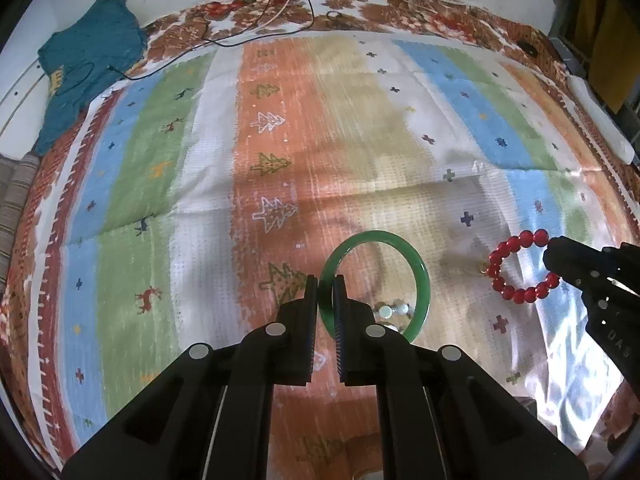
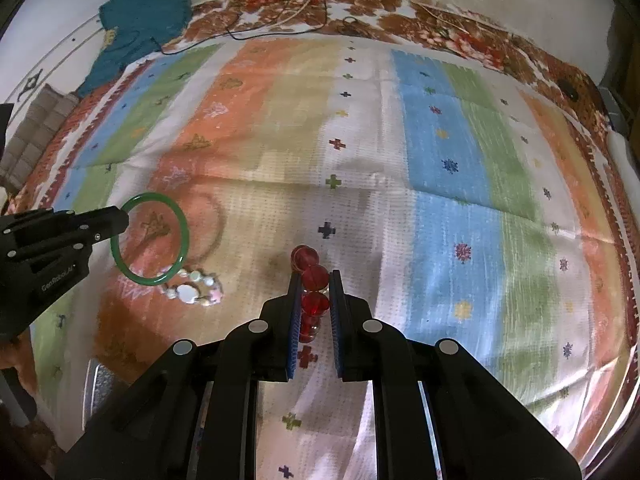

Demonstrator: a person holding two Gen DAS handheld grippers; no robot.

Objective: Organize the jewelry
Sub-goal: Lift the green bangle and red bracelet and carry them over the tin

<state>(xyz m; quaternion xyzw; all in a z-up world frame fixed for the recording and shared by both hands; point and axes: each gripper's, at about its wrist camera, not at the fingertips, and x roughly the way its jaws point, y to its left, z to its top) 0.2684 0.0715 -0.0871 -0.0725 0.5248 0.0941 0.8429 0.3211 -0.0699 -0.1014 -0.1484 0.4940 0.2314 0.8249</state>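
My left gripper (image 1: 325, 286) is shut on the rim of a green bangle (image 1: 420, 276), which hangs above the striped cloth. In the right wrist view the left gripper (image 2: 124, 218) holds the same green bangle (image 2: 182, 236) at the left. My right gripper (image 2: 315, 280) is shut on a red bead bracelet (image 2: 314, 278), seen edge-on between its blue pads. From the left wrist view that red bead bracelet (image 1: 504, 268) hangs as a ring from the right gripper (image 1: 550, 254). A pale pearl-and-stone bracelet (image 2: 194, 290) lies on the cloth below the bangle, also seen as the pale bracelet (image 1: 394, 311) through the bangle.
A colourful striped cloth (image 1: 280, 140) with tree and deer prints covers the surface. A teal garment (image 1: 86, 60) lies at the far left corner. Thin cables (image 1: 280, 12) trail along the far edge. A white object (image 1: 600, 120) lies along the right edge.
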